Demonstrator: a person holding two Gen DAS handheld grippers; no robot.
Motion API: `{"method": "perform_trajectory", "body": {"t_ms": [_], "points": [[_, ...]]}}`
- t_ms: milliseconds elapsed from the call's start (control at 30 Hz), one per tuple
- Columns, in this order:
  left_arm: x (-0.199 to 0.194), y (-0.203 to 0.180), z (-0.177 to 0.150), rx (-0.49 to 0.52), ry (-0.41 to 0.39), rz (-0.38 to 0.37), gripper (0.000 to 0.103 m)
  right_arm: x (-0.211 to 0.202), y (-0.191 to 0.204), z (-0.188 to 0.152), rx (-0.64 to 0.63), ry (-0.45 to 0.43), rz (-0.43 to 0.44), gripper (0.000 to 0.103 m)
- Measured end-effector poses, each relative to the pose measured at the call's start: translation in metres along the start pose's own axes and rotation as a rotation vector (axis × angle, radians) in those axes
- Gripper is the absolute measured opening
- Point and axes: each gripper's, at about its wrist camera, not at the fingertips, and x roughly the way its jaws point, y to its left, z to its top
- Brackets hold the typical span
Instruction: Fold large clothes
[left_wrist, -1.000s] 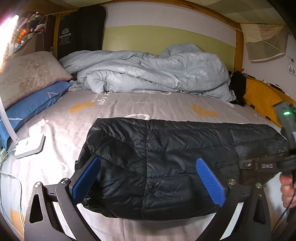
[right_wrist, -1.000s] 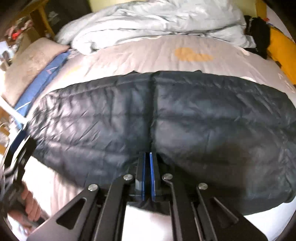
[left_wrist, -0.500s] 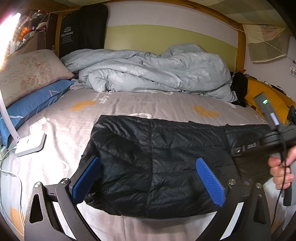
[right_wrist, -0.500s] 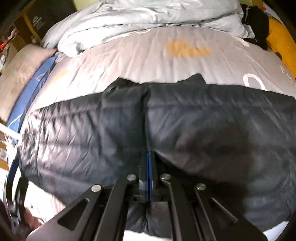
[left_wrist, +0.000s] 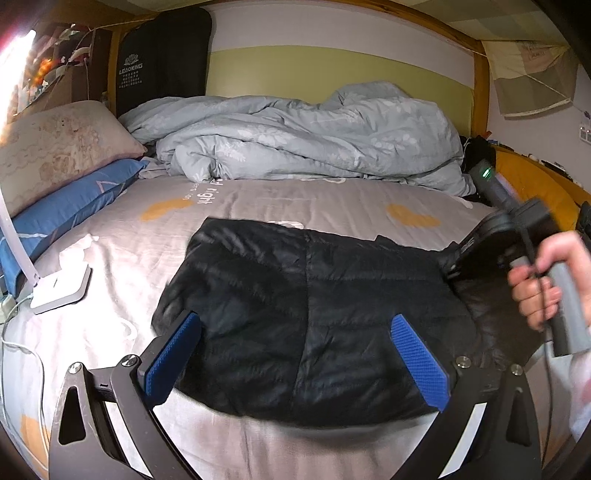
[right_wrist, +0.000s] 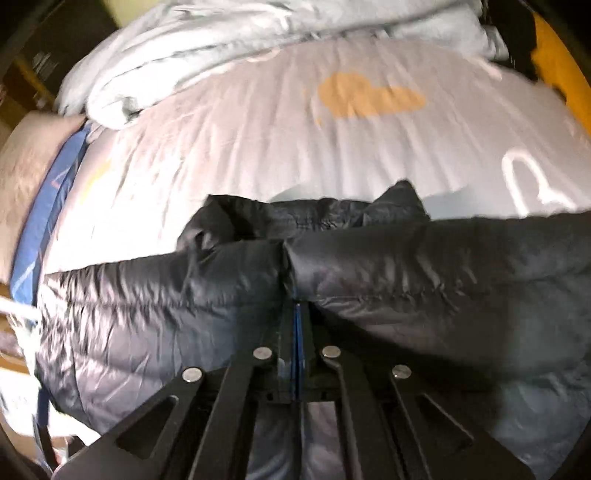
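Two views covered the moment. From the left wrist, the left hand-held gripper stood with its blue pads wide apart and nothing between them, hovering over the near edge of the black quilted puffer jacket, which lay across the grey printed bed sheet. A rumpled pale-blue duvet was heaped at the far end of the bed, and a flat white lamp base sat on the sheet well to the left of the jacket. At the right edge a person's hand gripped the handle of the other tool, over the jacket's right side.

From the right wrist, the right hand-held gripper was closed tight, its pads pressed on a pinched ridge of the jacket, with the cloth bunched up on both sides of them; this view was blurred.

Judged from this, the fold was only part done: one side was being carried across in the closed gripper, and the jacket was not yet a compact bundle, so further folds and smoothing remained.
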Motion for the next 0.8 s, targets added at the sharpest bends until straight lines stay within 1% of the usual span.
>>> {"method": "perform_trajectory", "body": {"t_ms": [67,100,200,267,367,433,467,533,567,600,667,733,800], "points": [[0.000,-0.001,0.000,0.002,0.000,-0.001,0.103,0.020,-0.003,0.002,0.002,0.020,-0.006,0.000],[0.000,-0.001,0.000,0.004,0.000,-0.002,0.103,0.027,-0.004,0.003,0.002,0.014,-0.006,0.000],[0.000,-0.003,-0.001,0.011,0.006,-0.010,0.103,0.024,-0.007,0.006,0.036,-0.006,0.020,0.000],[0.000,-0.004,-0.002,0.014,0.007,-0.014,0.103,0.012,-0.012,0.000,0.064,-0.022,0.036,0.000],[-0.004,-0.004,0.000,0.014,-0.001,-0.020,0.103,-0.024,-0.005,-0.018,-0.002,-0.118,0.020,0.001],[-0.006,-0.003,0.001,0.007,-0.005,-0.032,0.103,-0.053,-0.005,-0.044,-0.048,-0.211,0.019,0.005],[-0.008,-0.002,0.002,0.003,-0.007,-0.039,0.103,-0.065,-0.006,-0.056,-0.057,-0.242,0.031,0.006],[-0.011,-0.002,0.003,0.001,-0.012,-0.047,0.103,-0.090,-0.017,-0.086,-0.053,-0.302,0.093,0.006],[-0.013,-0.002,0.003,0.005,-0.017,-0.049,0.103,-0.099,-0.024,-0.098,-0.054,-0.323,0.125,0.008],[-0.015,-0.003,0.003,0.011,-0.022,-0.048,0.103,-0.109,-0.033,-0.113,-0.053,-0.351,0.139,0.011],[-0.019,-0.006,0.003,0.027,-0.034,-0.041,0.103,-0.122,-0.049,-0.135,-0.055,-0.399,0.116,0.024],[-0.023,-0.007,0.004,0.036,-0.046,-0.039,0.103,-0.131,-0.053,-0.147,-0.054,-0.455,0.089,0.028],[-0.026,-0.006,0.005,0.019,-0.033,-0.067,0.103,-0.142,-0.069,-0.159,-0.044,-0.508,0.074,0.040]]}}
